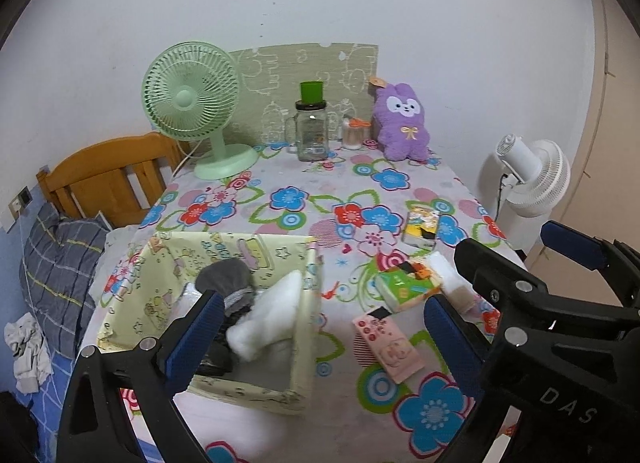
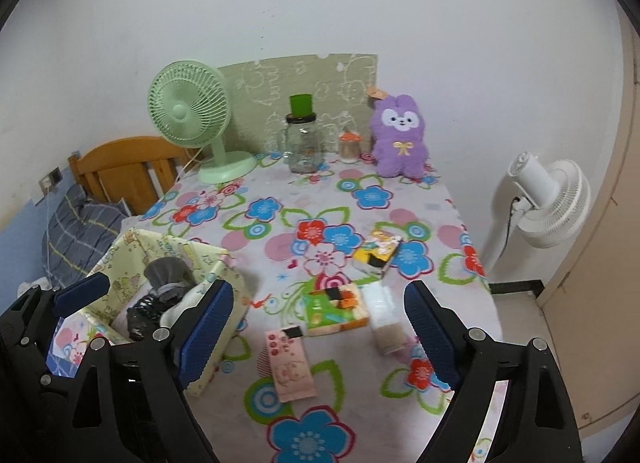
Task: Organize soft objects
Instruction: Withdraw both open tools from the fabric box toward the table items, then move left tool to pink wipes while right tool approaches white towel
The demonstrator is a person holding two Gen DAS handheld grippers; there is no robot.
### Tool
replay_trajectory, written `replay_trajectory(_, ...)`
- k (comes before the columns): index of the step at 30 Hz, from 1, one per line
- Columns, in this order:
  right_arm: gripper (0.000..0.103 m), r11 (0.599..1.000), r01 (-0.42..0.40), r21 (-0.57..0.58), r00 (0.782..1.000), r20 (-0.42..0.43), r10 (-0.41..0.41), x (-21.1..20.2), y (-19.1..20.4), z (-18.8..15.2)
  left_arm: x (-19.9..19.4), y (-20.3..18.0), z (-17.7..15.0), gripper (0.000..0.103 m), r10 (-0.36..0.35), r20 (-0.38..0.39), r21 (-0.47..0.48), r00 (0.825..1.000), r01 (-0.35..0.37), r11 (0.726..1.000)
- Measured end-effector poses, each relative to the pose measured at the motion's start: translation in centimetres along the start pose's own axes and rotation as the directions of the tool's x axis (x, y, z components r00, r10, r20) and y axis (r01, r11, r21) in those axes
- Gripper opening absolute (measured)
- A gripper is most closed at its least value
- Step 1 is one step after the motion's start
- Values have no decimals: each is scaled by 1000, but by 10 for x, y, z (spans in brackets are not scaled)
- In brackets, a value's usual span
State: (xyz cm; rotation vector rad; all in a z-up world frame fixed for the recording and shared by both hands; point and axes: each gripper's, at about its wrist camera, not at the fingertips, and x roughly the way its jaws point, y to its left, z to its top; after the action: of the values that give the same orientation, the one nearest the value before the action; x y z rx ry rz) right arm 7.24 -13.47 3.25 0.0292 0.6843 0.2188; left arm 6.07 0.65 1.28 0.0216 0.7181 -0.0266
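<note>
A pale yellow fabric box (image 1: 308, 303) sits at the table's front left and holds a grey sock (image 1: 226, 275), a white soft cloth (image 1: 268, 319) and dark items. It also shows in the right wrist view (image 2: 208, 263). My left gripper (image 1: 324, 343) is open and empty above the box's right wall. My right gripper (image 2: 320, 331) is open and empty above a pink packet (image 2: 290, 363). A green tissue pack (image 2: 334, 309), a white folded piece (image 2: 386, 319), a yellow pack (image 2: 376, 251) and a purple plush (image 2: 398, 139) lie on the table.
A floral tablecloth (image 2: 280, 199) covers the table. A green fan (image 2: 192, 119), a glass jar with green lid (image 2: 302, 143) and a small jar (image 2: 349, 147) stand at the back. A white standing fan (image 2: 548, 203) is right. A bed with a plaid pillow (image 1: 60, 263) is left.
</note>
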Motion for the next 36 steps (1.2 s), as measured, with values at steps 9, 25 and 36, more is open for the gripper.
replay_trajectory(9,92,998,48,33,999,20,-49,-9,-31,-6,-3,-31,-1,101,-49,18,19,999,48,999)
replay_trajectory(25,93,991,105,78,994,23,-107,-16,-77,-25,12,-73,-7,100,-93,-25,35,995,94,995)
replay_trajectory(36,93,987,55,148,998,24,-60,-4,-103,-38,23,-91,-16,99,-76,1,6,997,76,997)
